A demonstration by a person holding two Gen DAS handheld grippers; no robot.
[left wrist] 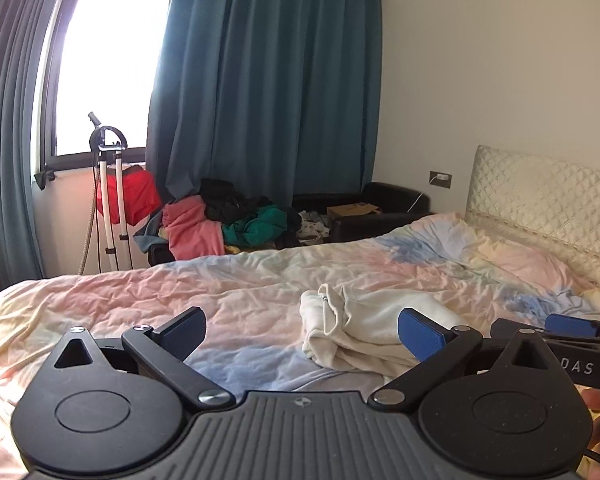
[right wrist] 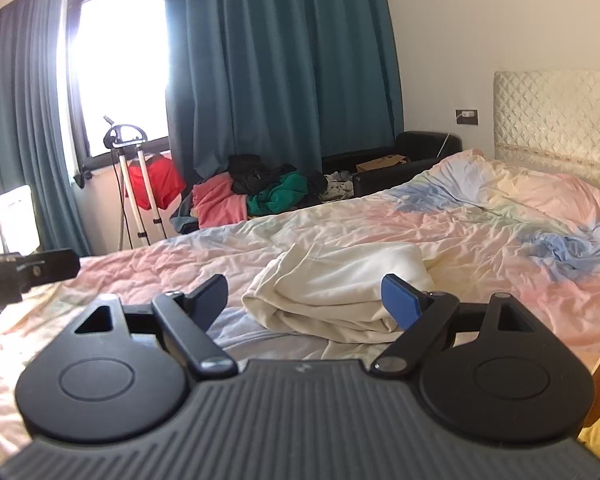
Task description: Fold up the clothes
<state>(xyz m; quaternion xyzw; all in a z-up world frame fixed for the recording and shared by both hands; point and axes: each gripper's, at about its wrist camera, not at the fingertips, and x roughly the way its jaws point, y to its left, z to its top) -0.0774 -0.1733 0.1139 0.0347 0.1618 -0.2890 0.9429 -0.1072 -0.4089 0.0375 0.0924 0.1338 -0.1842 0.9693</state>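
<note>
A cream garment (right wrist: pixel 340 288) lies bunched mid-bed, toward the near edge of the pastel duvet (right wrist: pixel 480 220), with bare bedding around it out to the headboard (right wrist: pixel 560 120). The left gripper (left wrist: pixel 300 334) and right gripper (right wrist: pixel 305 300) hover level above the near edge, side by side, fingers spread wide and holding nothing.

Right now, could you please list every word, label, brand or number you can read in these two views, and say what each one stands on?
"DAS": white letters on the black body of the right gripper, seen at the left wrist view's right edge; the start of the word is cut off.
"AI", roughly: faint letters on the left gripper in the right wrist view; too blurred to be sure.
Cardboard box on the black sofa: print too small to read.
</note>
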